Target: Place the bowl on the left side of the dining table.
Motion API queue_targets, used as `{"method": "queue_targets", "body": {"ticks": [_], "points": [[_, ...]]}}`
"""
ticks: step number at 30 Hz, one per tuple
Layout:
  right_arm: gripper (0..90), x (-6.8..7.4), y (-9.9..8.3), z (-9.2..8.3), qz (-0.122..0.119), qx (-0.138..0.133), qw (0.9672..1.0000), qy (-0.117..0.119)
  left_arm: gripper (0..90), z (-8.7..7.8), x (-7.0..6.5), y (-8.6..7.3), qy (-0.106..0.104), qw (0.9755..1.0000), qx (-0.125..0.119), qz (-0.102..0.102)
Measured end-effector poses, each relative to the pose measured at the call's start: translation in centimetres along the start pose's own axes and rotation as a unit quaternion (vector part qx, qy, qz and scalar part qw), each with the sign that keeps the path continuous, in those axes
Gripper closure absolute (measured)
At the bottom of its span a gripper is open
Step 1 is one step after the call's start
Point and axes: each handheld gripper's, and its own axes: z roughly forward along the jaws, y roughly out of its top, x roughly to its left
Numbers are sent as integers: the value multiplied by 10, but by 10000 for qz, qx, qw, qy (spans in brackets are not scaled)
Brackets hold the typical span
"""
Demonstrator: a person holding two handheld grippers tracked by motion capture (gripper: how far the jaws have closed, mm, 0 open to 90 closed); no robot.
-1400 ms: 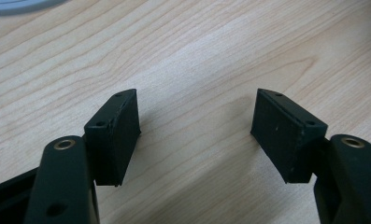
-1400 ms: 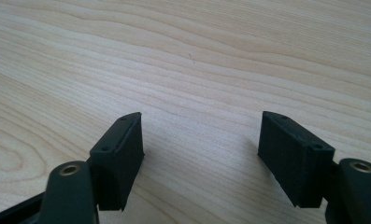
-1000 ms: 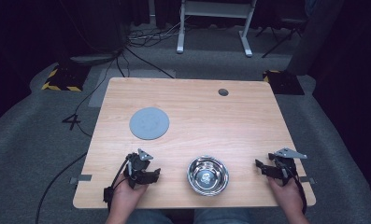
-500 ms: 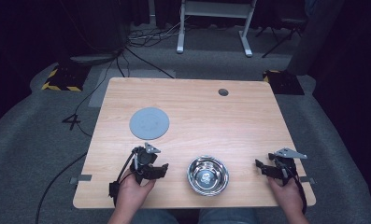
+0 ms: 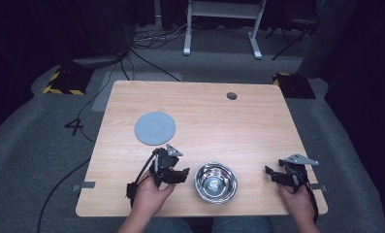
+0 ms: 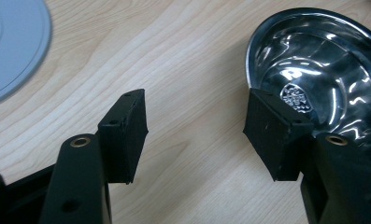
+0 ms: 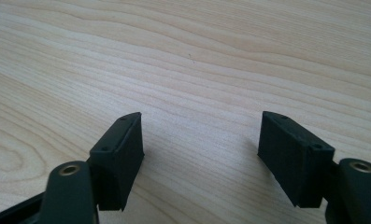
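Steel bowl (image 5: 216, 181) bears an unreadable emblem inside.

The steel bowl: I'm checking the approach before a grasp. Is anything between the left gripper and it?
Nothing visible. The left gripper, jaws open, sits beside the steel bowl, with bare table between them; one jaw overlaps the bowl's rim.

Glossy metal bowl (image 5: 216, 182), matt wood table (image 5: 238, 126)
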Motion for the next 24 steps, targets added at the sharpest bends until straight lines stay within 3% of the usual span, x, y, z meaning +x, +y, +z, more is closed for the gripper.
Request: {"method": "queue_targets", "body": {"ticks": [2, 3, 7, 16, 19, 20, 22, 24], "points": [[311, 0, 0, 0, 0, -1, 10000, 0, 392, 1, -3, 3, -56, 10000, 14, 40], [311, 0, 0, 0, 1, -1, 10000, 0, 392, 3, -5, 5, -187, 9998, 1, 23], [311, 0, 0, 0, 0, 0, 10000, 0, 392, 7, -7, 8, -264, 9996, 6, 54], [308, 0, 0, 0, 1, 0, 10000, -4, 398, 32, -18, 16, -586, 9980, 242, -13], [308, 0, 0, 0, 0, 0, 10000, -5, 418, 41, -21, 18, -611, 9975, 340, -26], [307, 0, 0, 0, 5, 2, 10000, -5, 450, 48, -22, 19, -624, 9969, 476, -100], [308, 0, 0, 0, 3, 3, 10000, -5, 462, 51, -22, 19, -639, 9965, 539, -92], [306, 0, 0, 0, 4, 2, 10000, -5, 534, 57, -23, 19, -721, 9961, 504, -90]]}}
